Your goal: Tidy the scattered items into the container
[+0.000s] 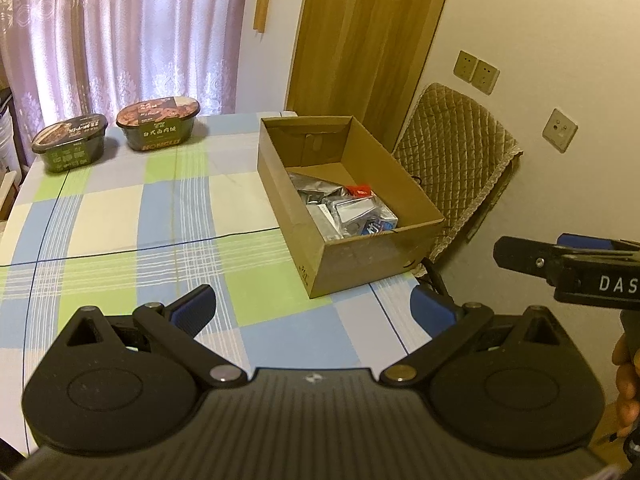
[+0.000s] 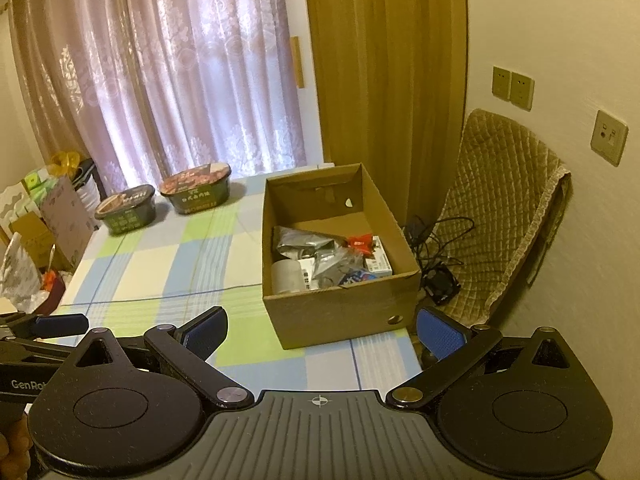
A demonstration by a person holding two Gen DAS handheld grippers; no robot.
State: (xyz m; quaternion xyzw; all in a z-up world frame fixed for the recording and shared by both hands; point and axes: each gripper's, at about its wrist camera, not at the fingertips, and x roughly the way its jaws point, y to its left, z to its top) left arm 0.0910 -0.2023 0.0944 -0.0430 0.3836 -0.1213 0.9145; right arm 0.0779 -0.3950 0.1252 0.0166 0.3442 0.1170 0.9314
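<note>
The left gripper (image 1: pixel 314 312) and the right gripper (image 2: pixel 320 332) are both wide open and hold nothing. They hang above the checked tablecloth (image 1: pixel 120 220). The open brown cardboard box (image 2: pixel 340 312) sits at the table's right edge with shiny packets (image 2: pixel 320 256) inside. Two dark green oval noodle bowls (image 1: pixel 72 142) stand together at the far end, well apart from the box.

Brown cardboard box (image 1: pixel 360 264) on blue-green-cream checked tablecloth (image 1: pixel 120 216).
</note>
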